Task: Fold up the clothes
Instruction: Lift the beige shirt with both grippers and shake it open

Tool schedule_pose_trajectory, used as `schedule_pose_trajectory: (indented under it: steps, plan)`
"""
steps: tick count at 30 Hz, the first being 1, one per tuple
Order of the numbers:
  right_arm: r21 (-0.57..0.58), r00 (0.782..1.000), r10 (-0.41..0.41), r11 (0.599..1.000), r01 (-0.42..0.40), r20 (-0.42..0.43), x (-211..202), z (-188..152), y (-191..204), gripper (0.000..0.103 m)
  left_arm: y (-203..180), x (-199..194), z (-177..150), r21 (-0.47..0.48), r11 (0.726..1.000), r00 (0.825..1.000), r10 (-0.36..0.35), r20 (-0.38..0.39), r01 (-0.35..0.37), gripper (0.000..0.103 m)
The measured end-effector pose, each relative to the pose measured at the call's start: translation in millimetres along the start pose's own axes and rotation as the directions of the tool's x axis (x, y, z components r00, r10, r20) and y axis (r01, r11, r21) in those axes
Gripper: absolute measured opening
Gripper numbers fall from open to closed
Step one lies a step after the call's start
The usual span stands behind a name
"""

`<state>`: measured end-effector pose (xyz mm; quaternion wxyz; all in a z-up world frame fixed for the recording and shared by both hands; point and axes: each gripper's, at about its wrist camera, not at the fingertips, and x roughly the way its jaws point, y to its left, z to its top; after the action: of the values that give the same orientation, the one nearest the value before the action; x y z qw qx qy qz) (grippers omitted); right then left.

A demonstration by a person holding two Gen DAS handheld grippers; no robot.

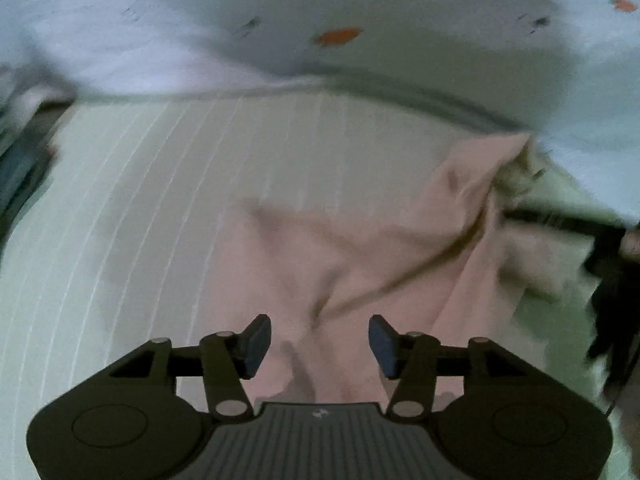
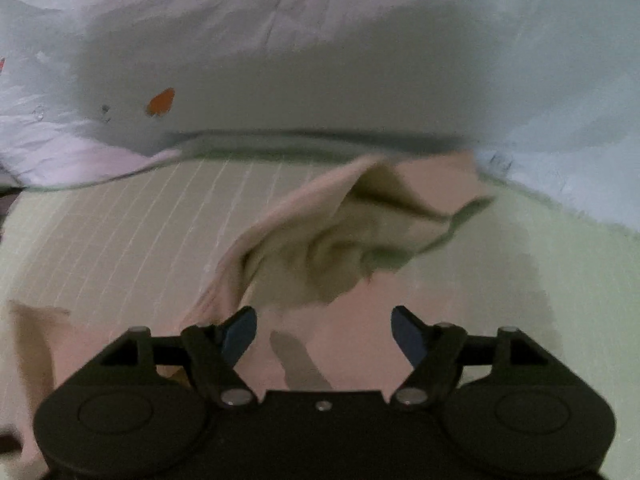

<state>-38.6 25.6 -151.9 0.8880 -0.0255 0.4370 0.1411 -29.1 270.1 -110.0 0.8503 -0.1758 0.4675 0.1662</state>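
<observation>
While the pink garment (image 1: 360, 256) is lying rumpled mid-frame, barely folded, you are holding your left gripper (image 1: 319, 346) and right gripper (image 2: 323, 336) parted, gripping nothing.

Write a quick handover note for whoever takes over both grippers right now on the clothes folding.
Left gripper: open, nothing between its fingers, above the pink garment.
Right gripper: open, empty, over the same garment.
The garment lies rumpled on the pale striped mat, one part bunched up; a patterned sheet lies beyond.
Done: no neat fold visible.
Left: flatten, fold.
</observation>
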Motion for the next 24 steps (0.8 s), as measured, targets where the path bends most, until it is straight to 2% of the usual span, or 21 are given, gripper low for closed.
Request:
schedule_pose_trajectory:
  steps: [3,6,11,14,16,20,21,23,24]
  plan:
    - [0.036,0.999,0.032,0.999,-0.030,-0.036,11.3,-3.6,9.9,0.064,-13.8,23.3,16.3,0.080,0.995,0.998,-0.055,0.008,0.054,0.056]
    - [0.076,0.998,0.050,0.996,-0.046,-0.045,16.7,0.0,18.1,0.064,-36.6,48.9,26.3,0.197,0.977,0.996,-0.085,0.009,0.082,0.056]
    - [0.095,0.997,0.053,0.994,-0.047,-0.061,18.1,11.6,23.3,0.068,-53.4,78.1,32.1,0.292,0.950,0.994,-0.112,-0.014,0.111,0.056]
    - [0.067,0.996,0.024,0.998,-0.018,-0.086,23.3,15.2,26.6,0.064,-55.7,89.2,33.7,0.315,0.941,0.992,-0.120,-0.029,0.123,0.056]
    - [0.059,0.995,0.003,0.998,0.003,-0.098,26.0,16.0,26.8,0.054,-56.4,97.6,35.3,0.318,0.940,0.992,-0.120,-0.038,0.126,0.056]
    - [0.056,0.993,-0.005,0.998,0.011,-0.118,29.5,14.0,23.4,0.045,-61.8,109.6,37.3,0.308,0.944,0.993,-0.108,-0.039,0.114,0.053]
    - [0.055,0.993,-0.006,0.998,0.012,-0.119,29.6,13.3,22.4,0.041,-62.0,111.5,38.4,0.296,0.949,0.994,-0.103,-0.040,0.111,0.051]
    - [0.060,0.993,-0.003,0.998,0.010,-0.114,27.8,12.0,19.6,0.035,-61.6,113.0,39.7,0.271,0.956,0.993,-0.107,-0.044,0.114,0.035]
    - [0.063,0.994,0.000,0.998,0.007,-0.112,26.4,11.4,18.1,0.030,-60.8,112.0,40.6,0.254,0.960,0.993,-0.111,-0.044,0.119,0.031]
